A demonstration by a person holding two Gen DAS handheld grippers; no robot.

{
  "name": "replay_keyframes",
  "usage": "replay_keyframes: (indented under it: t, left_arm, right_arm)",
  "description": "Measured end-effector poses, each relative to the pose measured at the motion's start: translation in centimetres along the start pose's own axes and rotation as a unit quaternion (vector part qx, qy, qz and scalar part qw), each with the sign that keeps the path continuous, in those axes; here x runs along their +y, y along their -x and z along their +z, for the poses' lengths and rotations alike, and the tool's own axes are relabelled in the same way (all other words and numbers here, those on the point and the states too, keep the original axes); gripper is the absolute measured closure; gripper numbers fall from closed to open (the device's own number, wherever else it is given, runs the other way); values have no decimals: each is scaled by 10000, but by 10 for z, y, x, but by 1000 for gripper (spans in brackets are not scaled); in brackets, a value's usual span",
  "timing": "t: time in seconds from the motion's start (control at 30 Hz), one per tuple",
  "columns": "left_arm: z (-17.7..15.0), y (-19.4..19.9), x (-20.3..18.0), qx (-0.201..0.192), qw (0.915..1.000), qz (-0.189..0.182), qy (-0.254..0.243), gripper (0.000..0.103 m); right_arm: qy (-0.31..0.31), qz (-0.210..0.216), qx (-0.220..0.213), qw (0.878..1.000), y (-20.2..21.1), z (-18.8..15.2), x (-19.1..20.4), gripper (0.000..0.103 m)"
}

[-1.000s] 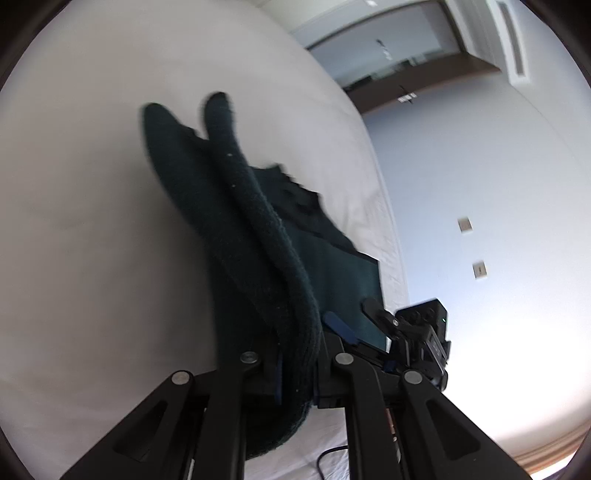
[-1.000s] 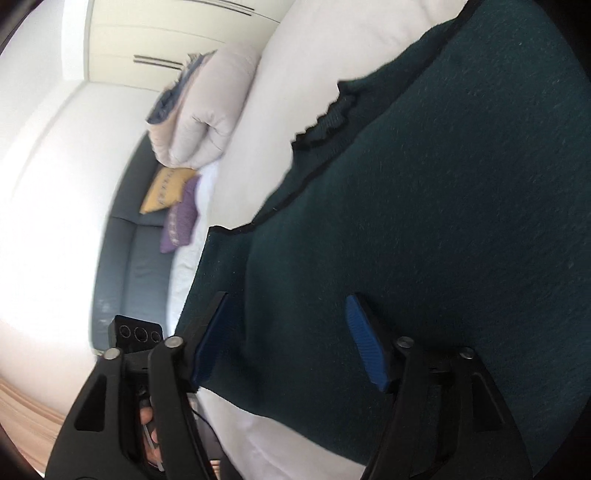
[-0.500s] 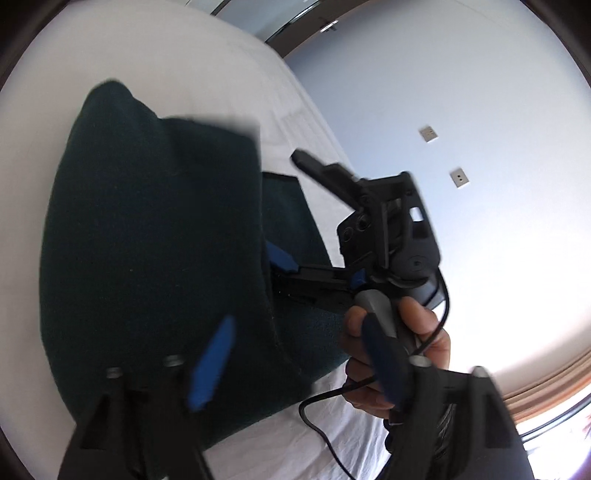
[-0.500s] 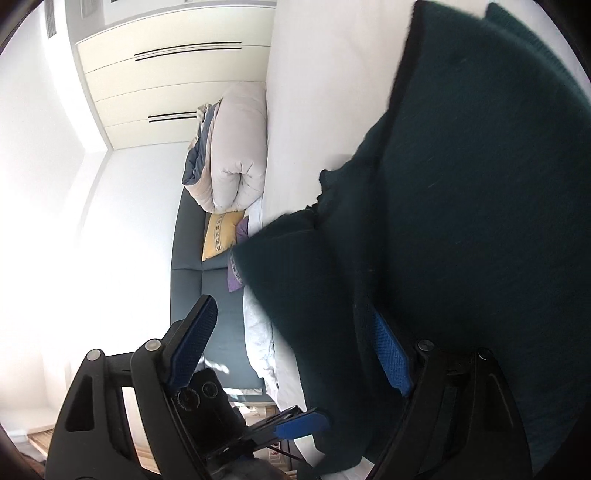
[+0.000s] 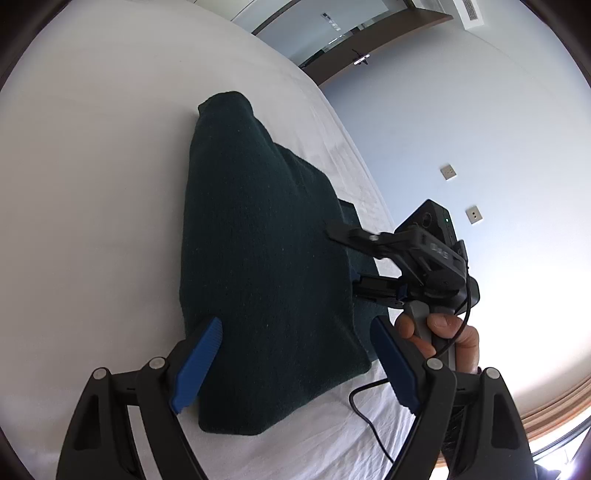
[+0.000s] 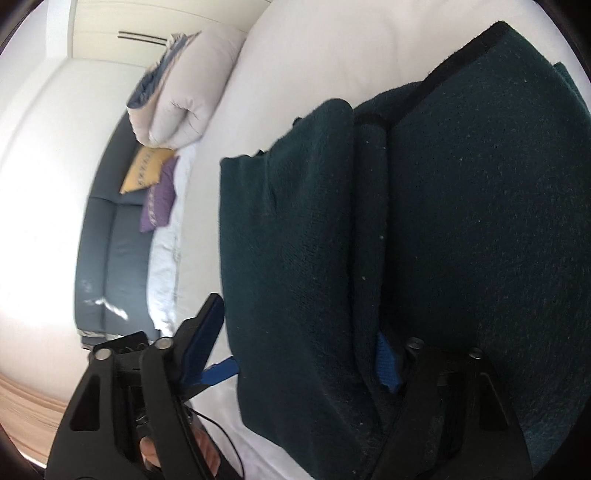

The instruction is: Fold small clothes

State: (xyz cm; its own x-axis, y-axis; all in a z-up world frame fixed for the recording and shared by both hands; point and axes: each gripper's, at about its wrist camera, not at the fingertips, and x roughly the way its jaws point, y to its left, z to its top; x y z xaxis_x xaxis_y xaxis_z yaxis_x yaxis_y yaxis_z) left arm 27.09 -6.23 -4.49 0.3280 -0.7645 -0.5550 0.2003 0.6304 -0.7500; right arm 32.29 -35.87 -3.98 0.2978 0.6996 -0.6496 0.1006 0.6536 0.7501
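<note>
We see a white bed (image 5: 92,221) filling most of the left wrist view, with a pale blue wall (image 5: 461,110) beyond it carrying two small wall plates (image 5: 448,171). From the right wrist we see a folded cream duvet (image 6: 188,92) at the bed's far end, a dark grey sofa (image 6: 118,251) with a yellow cushion (image 6: 146,170) and a purple cushion (image 6: 160,201), cream wardrobe doors (image 6: 147,26), and a wooden floor (image 6: 26,410).

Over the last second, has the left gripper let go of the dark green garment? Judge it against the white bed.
Yes. The left gripper has opened and drawn back; the dark green garment now lies folded flat on the white bed.
</note>
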Motion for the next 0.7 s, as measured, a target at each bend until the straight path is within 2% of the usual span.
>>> replay_keyframes:
  t: [0.03, 0.1, 0.13, 0.4, 0.7]
  left_arm:
    - [-1, 0, -1, 7, 10000, 22, -26, 19]
    - [-1, -1, -4, 10, 10000, 4, -12, 19]
    - [-2, -1, -5, 7, 10000, -14, 4, 19]
    - [-6, -7, -20, 87, 10000, -16, -29, 18]
    - [-10, -17, -24, 278, 9996, -31, -55, 18]
  right_arm:
    - [-6, -122, 1, 9999, -2, -1, 0, 68]
    - [-49, -405, -10, 9992, -4, -7, -4, 85]
    - [-66, -440, -39, 9990, -2, -8, -7, 87]
    - [352, -804, -459, 9951, 30, -10, -7, 90]
    - [192, -1098, -845, 9902, 102, -3, -37, 90]
